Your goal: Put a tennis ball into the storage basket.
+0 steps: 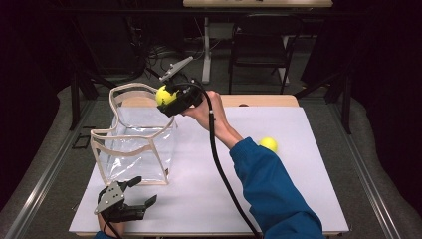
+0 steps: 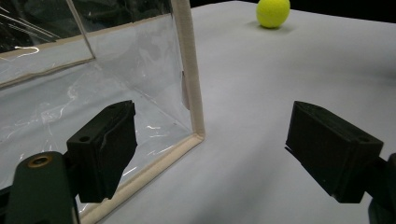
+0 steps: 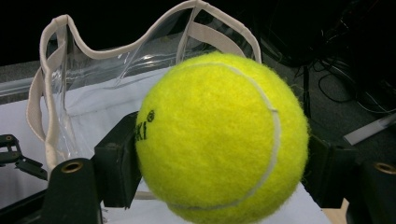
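Overhead, second ball — right gripper's close-up, logo on held ball

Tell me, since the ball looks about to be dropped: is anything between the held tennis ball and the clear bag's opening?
Nothing visible blocks it. The right gripper holds the tennis ball at the far rim of the clear bag, whose top stands open. The left gripper rests open near the bag's front corner, outside it.
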The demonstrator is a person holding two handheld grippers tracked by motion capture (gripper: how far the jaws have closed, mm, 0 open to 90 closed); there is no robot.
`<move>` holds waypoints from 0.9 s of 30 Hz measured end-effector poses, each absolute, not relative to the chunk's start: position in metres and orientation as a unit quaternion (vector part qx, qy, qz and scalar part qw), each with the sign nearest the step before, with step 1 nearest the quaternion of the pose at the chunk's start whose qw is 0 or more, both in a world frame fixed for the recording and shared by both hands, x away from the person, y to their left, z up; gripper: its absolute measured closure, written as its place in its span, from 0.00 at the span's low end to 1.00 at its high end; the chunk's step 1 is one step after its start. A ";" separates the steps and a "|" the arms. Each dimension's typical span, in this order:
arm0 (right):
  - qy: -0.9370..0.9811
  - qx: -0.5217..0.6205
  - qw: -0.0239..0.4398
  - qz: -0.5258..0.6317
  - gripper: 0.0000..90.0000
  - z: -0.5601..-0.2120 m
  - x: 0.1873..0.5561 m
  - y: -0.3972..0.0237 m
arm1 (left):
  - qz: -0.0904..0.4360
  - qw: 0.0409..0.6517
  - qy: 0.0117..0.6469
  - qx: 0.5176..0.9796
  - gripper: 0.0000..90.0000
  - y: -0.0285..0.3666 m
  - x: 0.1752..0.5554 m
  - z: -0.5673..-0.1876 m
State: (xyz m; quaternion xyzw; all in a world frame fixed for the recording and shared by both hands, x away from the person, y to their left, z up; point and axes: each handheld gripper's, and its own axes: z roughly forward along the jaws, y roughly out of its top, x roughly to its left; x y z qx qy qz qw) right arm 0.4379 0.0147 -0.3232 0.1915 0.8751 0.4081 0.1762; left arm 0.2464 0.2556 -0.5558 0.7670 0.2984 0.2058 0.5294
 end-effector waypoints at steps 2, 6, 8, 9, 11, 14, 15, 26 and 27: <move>0.875 0.190 0.176 0.408 0.28 -0.323 0.438 0.016 | 0.206 0.530 0.299 0.766 0.18 0.256 0.246 -0.556; 0.874 0.189 0.175 0.411 0.28 -0.323 0.438 0.020 | 0.206 0.530 0.298 0.767 0.18 0.256 0.246 -0.556; 0.875 0.187 0.175 0.411 0.28 -0.323 0.438 0.022 | 0.206 0.530 0.298 0.766 0.18 0.256 0.246 -0.556; 0.875 0.186 0.176 0.411 0.28 -0.323 0.438 0.023 | 0.206 0.530 0.298 0.766 0.18 0.256 0.246 -0.556; 0.875 0.185 0.175 0.413 0.28 -0.323 0.438 0.024 | 0.206 0.531 0.299 0.766 0.18 0.256 0.246 -0.556; 0.874 0.184 0.175 0.413 0.28 -0.324 0.438 0.027 | 0.207 0.531 0.300 0.765 0.18 0.256 0.246 -0.556; 0.875 0.183 0.176 0.413 0.28 -0.324 0.438 0.028 | 0.207 0.531 0.300 0.765 0.18 0.256 0.246 -0.556; 0.876 0.179 0.173 0.414 0.28 -0.326 0.437 0.036 | 0.206 0.530 0.300 0.766 0.18 0.256 0.246 -0.556; 0.876 0.179 0.172 0.414 0.28 -0.326 0.437 0.037 | 0.206 0.531 0.300 0.766 0.18 0.256 0.246 -0.556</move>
